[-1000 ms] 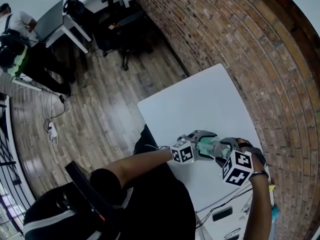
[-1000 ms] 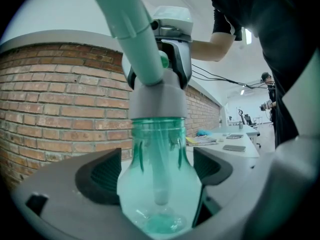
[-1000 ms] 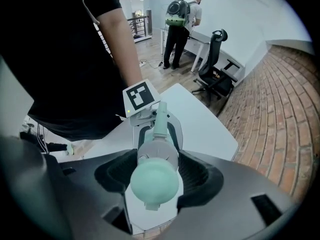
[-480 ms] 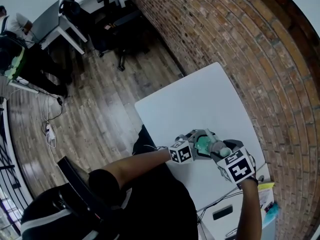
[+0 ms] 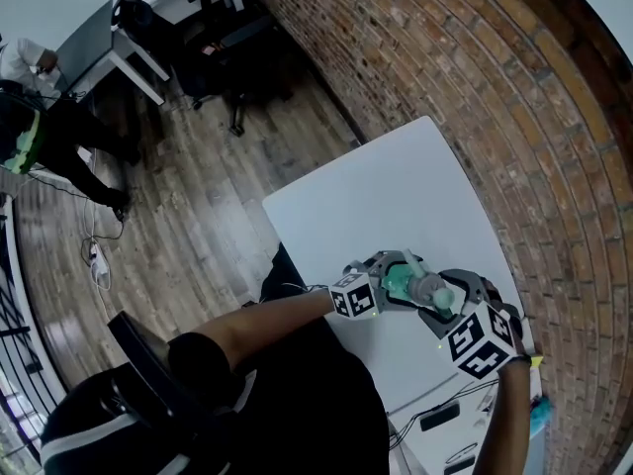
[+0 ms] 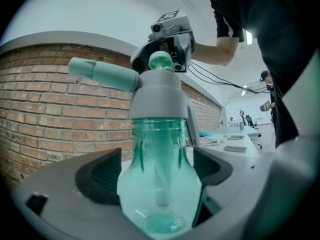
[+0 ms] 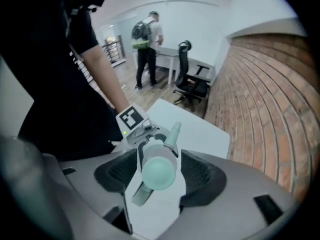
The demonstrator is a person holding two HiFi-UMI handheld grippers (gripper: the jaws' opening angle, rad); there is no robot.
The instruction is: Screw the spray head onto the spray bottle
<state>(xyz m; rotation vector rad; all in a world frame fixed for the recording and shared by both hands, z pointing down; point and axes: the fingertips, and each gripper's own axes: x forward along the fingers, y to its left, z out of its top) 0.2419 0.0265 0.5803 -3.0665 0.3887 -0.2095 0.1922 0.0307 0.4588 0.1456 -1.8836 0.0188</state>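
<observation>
A teal see-through spray bottle [image 6: 160,184] stands upright between the pads of my left gripper [image 6: 160,176], which is shut on its body. A grey spray head [image 6: 157,91] with a teal nozzle [image 6: 100,74] and teal top sits on its neck. My right gripper [image 7: 159,176] points down from above. Its jaws stand on either side of the spray head [image 7: 159,171], and a thin gap shows at the right pad. In the head view both grippers meet at the bottle [image 5: 401,287] near the table's near end, left gripper [image 5: 396,283] level, right gripper [image 5: 440,303] over the head [image 5: 432,292].
The white table [image 5: 396,206] runs along a brick wall [image 5: 514,117]. Cables and small devices [image 5: 440,419] lie at its near end. Beyond the wooden floor are office chairs [image 5: 227,28] and a person at a desk [image 5: 25,97].
The right gripper has rolled around the spray head and drawn up a little, its marker cube shifting toward the lower right. The left gripper and bottle have stayed put.
</observation>
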